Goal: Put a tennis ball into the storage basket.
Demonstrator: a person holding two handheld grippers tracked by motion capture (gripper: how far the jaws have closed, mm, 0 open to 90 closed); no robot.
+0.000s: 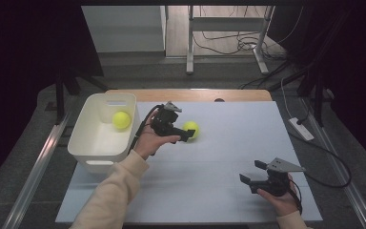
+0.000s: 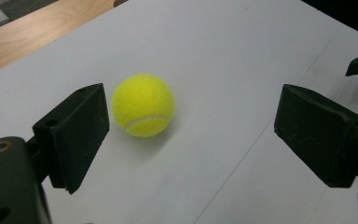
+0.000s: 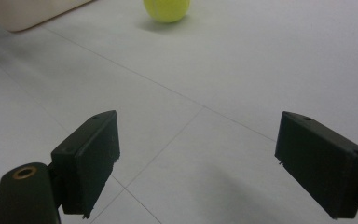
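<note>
We see a pale mat (image 1: 228, 157) covering most of the table (image 1: 195, 94), whose wooden strip shows bare along the far edge. Most of the mat lies open: the whole right half and the near left corner carry nothing, so there is wide room to move there.

At the mat's far left corner a white bin (image 1: 88, 143) sits, overhanging the left edge. One yellow ball lies inside it, in its far right corner (image 1: 121, 119).

Our left gripper (image 1: 187, 135) hangs over the far middle of the mat, reaching toward the right edge. Its jaws stand wide apart and grip nothing. Our right gripper (image 1: 252, 173) hovers over the near right part of the mat, jaws likewise spread with only bare mat between them (image 3: 193, 154).

A second ball (image 1: 191, 129) rests on the mat just right of the bin, near the far edge. In the left gripper view it lies ahead of the jaws, just beside the left one (image 2: 143, 105), not touching either that we can tell. Being round, it has no long axis; its white seam faces the left gripper.
</note>
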